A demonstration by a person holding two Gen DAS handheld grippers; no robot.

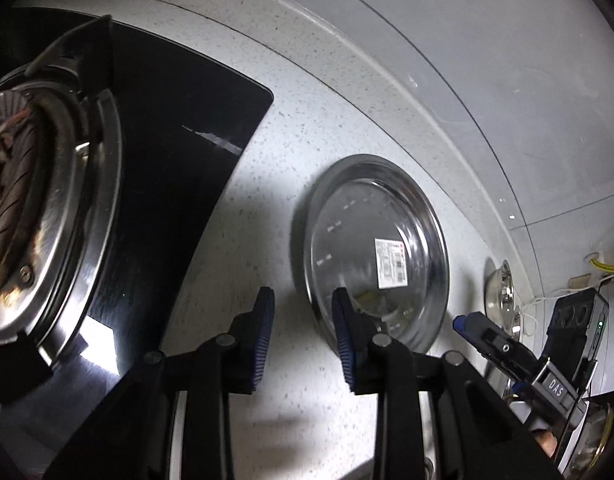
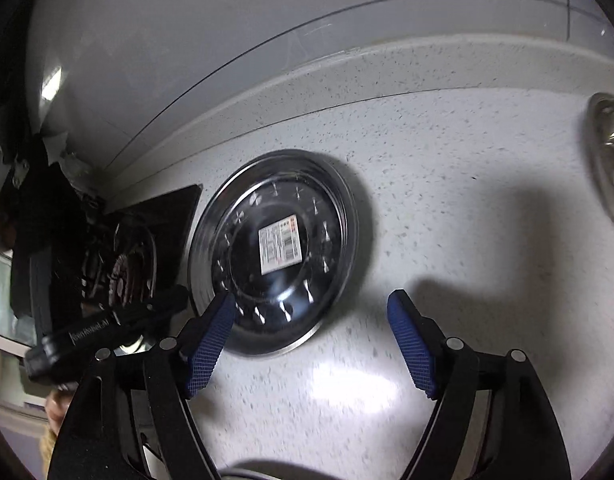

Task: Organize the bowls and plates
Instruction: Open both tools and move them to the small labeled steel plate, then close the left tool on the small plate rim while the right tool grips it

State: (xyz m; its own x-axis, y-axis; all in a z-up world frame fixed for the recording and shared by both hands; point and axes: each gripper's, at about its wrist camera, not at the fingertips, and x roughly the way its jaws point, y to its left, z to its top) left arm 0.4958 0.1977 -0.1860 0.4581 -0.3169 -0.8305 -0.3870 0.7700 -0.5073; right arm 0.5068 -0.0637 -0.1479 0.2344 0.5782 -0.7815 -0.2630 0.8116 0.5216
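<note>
Approaching a round stainless-steel plate with a white printed label at its centre (image 1: 377, 256), which lies flat on the pale speckled stone countertop (image 1: 267, 184) between a black glass gas hob (image 1: 175, 152) and a shiny steel bowl (image 2: 609, 160) well apart to the other side. Left gripper (image 1: 303, 320) hangs with its blue-padded fingers (image 1: 263, 332) moderately spread and empty, one pad over the plate's near rim, the other over bare counter. Right gripper (image 2: 315, 340) shows a wide, empty gap, its pads astride the plate's near edge without touching it. A good pickup probably depends on committing one gripper only: lower one pad inside the raised rim and the other outside it, then close firmly, since thin polished steel is likely to slip. Lifting the near edge first should break contact with the counter. Keeping the idle gripper clear avoids a collision above the plate.
</note>
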